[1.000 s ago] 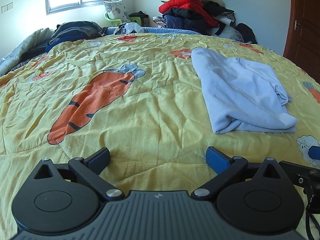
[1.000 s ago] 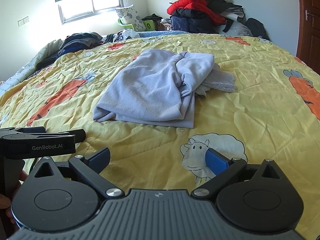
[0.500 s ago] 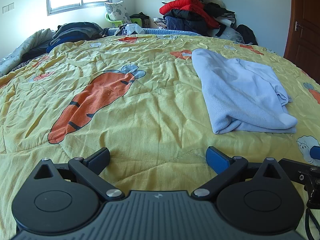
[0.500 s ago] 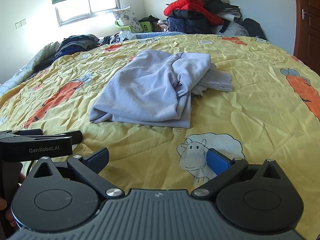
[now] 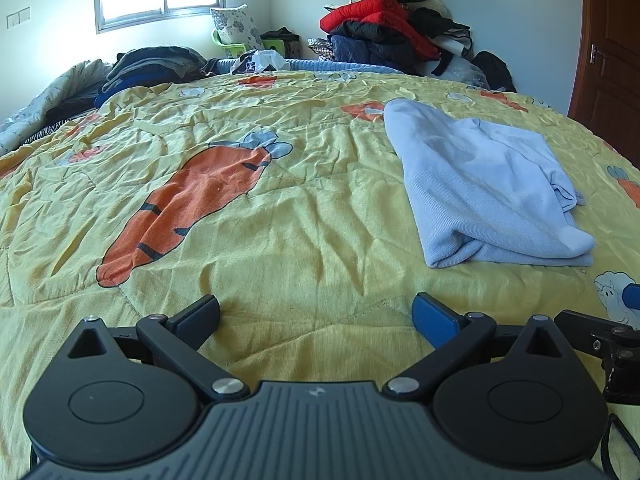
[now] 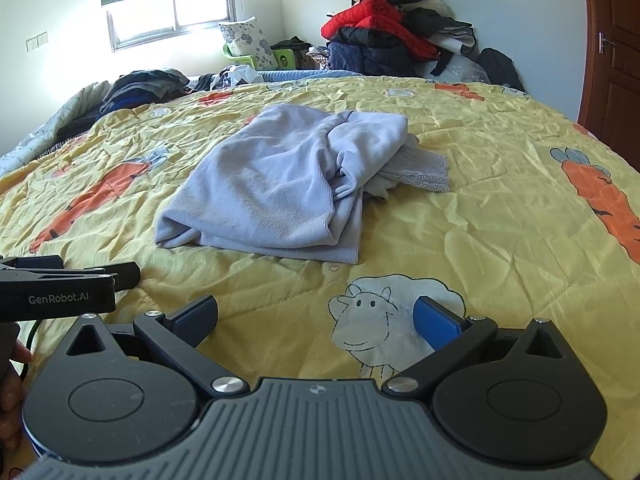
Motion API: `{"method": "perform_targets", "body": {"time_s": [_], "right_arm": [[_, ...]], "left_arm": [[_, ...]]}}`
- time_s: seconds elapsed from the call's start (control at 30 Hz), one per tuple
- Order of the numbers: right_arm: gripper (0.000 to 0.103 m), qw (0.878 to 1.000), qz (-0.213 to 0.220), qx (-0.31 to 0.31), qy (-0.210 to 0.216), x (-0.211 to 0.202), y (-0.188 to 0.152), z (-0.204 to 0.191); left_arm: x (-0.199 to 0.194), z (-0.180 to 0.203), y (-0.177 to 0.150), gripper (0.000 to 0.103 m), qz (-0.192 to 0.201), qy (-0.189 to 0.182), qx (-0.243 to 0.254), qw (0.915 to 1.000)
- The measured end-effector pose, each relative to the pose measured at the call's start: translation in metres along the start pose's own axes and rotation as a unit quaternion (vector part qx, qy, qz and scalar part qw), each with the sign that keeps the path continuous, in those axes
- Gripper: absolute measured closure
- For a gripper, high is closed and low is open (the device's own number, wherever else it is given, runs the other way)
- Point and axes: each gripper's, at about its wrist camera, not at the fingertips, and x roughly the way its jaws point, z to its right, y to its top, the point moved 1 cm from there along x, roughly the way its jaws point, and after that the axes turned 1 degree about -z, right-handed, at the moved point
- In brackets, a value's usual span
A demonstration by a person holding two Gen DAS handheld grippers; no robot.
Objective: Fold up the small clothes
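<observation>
A bed with a yellow carrot-print quilt (image 6: 500, 184) fills the room. A pale blue garment (image 6: 288, 184), loosely folded, lies mid-bed. Left tongs (image 5: 316, 312) and right tongs (image 6: 316, 314) hover near its front edge, both spread, holding nothing.

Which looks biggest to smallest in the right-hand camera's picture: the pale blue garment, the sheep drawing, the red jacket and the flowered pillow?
As they appear in that view:
1. pale blue garment
2. sheep drawing, though it lies nearest the camera
3. red jacket, partly buried in the far pile
4. flowered pillow

The last two are far off, so their true sizes are unsure.
</observation>
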Motion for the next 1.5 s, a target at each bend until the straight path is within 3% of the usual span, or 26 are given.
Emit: {"method": "perform_targets", "body": {"time_s": [0.43, 0.9, 1.17, 1.5], "right_arm": [[0.0, 1.0, -0.005, -0.014, -0.013, 0.002, -0.001, -0.005], [0.001, 0.999, 0.007, 0.039, -0.027, 0.0, 0.006, 0.021], [0.0, 0.998, -0.005, 0.001, -0.057, 0.008, 0.004, 0.008], [0.0, 0.998, -0.008, -0.005, -0.06, 0.008, 0.003, 0.006]], "left_arm": [[0.0, 0.0, 0.0, 0.0, 0.001, 0.0, 0.0, 1.0], [0.0, 0.0, 0.0, 0.0, 0.001, 0.0, 0.0, 1.0], [0.0, 0.0, 0.0, 0.0, 0.001, 0.0, 0.0, 1.0], [0.0, 0.0, 0.0, 0.0, 0.002, 0.0, 0.0, 1.0]]}}
